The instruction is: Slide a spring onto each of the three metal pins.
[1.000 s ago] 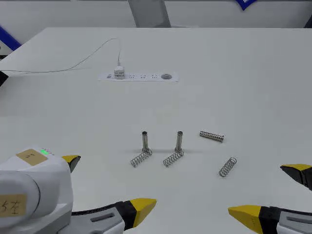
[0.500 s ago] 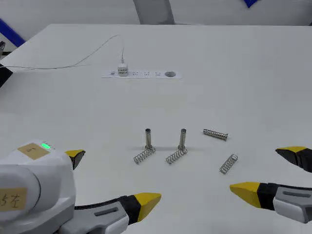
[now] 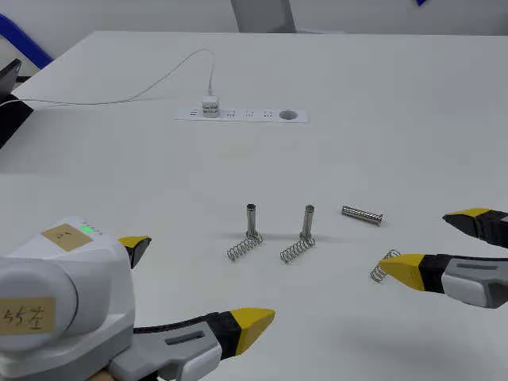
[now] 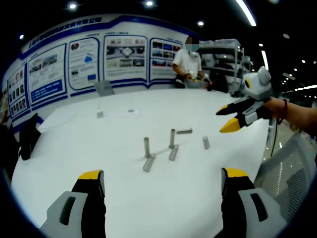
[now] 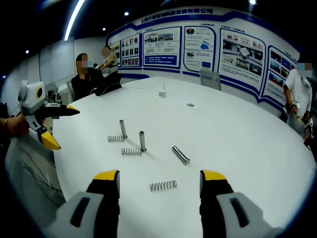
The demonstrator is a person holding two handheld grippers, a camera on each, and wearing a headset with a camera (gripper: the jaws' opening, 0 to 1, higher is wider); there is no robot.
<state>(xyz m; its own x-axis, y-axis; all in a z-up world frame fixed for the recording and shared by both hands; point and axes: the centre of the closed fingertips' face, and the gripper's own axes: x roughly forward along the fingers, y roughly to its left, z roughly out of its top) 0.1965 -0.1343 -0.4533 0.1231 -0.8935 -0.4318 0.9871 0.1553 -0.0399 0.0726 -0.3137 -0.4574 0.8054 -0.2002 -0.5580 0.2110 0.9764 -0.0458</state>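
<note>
2 pins are stood up left of lying pin on counter, a spring laid by each. 3rd spring is seen near lying pin, by right gripper, fingers spread wide. Left gripper fingers are spread too; its tag can't be read.

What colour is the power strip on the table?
White. The power strip shows best in the head view.

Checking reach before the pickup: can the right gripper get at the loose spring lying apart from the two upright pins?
Probably yes. The right gripper is open, and the spring lies flat just ahead of it, in line with the gap between its jaws, with nothing in between.
</note>
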